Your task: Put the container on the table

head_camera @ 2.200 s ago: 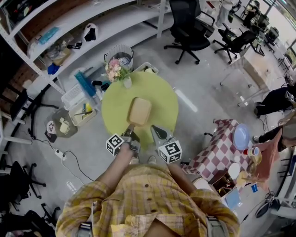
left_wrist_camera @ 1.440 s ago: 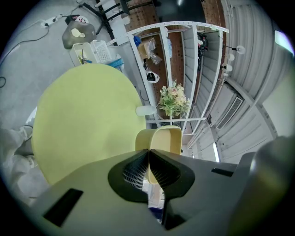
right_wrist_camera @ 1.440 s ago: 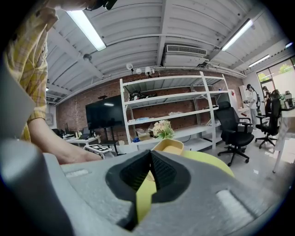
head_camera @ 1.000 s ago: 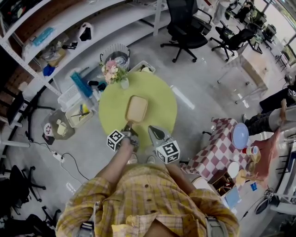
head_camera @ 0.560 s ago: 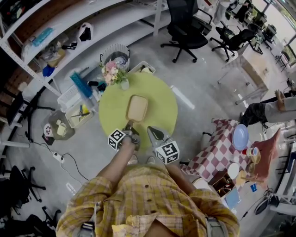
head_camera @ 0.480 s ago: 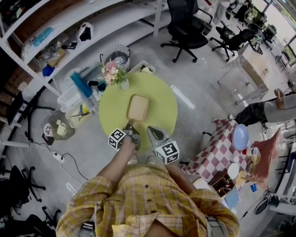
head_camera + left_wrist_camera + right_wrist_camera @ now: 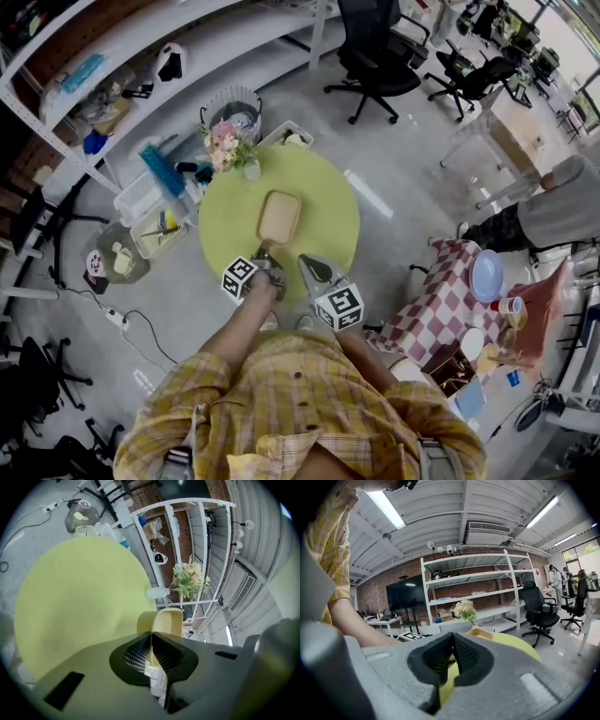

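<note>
Nearest the person, the left tongs point(image 7: 262, 258) are clamped on the near rim of the container point(image 7: 278, 216), as before; the right tongs point(image 7: 308, 264) beside them are pressed together, empty. Further out, the container rests on the green bench point(image 7: 330, 202), its place unchanged.

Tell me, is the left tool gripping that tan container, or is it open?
Gripping. The left gripper view shows the jaws of the left tool closed, with no gap, on the near edge of the tan container.
</note>
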`<act>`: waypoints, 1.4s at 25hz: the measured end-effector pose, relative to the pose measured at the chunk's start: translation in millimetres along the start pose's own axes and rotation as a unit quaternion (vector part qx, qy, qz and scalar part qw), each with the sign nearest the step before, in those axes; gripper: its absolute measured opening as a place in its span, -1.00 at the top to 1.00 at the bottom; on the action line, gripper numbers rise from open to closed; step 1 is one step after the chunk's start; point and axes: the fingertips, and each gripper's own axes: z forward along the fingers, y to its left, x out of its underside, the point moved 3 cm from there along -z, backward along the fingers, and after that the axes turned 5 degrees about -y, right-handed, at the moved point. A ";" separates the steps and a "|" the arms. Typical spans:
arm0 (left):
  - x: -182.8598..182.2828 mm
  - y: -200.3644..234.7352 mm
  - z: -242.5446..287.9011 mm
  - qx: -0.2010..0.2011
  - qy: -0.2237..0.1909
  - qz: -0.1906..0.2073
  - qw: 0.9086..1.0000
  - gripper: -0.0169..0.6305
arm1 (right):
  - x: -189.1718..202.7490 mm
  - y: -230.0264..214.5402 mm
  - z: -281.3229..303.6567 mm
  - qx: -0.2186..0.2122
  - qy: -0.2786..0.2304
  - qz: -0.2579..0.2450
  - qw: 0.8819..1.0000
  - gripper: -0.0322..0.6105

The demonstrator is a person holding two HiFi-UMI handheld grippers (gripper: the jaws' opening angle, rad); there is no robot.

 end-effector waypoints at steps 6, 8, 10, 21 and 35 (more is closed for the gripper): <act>0.0 11.0 6.8 -0.009 0.002 0.001 1.000 0.89 | 0.9 -0.3 -1.5 0.002 0.002 0.000 1.000 0.91; 0.2 14.8 8.6 -0.012 0.004 0.001 1.000 0.89 | 1.9 -0.4 -1.7 0.003 0.003 -0.001 1.000 0.91; 0.3 19.6 9.6 -0.016 0.005 0.001 1.000 0.89 | 2.9 -0.7 -2.0 0.005 0.005 0.000 1.000 0.91; 0.6 35.5 13.0 -0.032 0.013 0.009 0.999 0.89 | 5.0 -3.0 -4.3 0.014 0.008 0.000 1.000 0.91; -1.9 43.9 18.7 -0.043 0.017 0.012 0.999 0.89 | 6.2 -1.9 -2.8 0.017 0.012 -0.001 1.000 0.91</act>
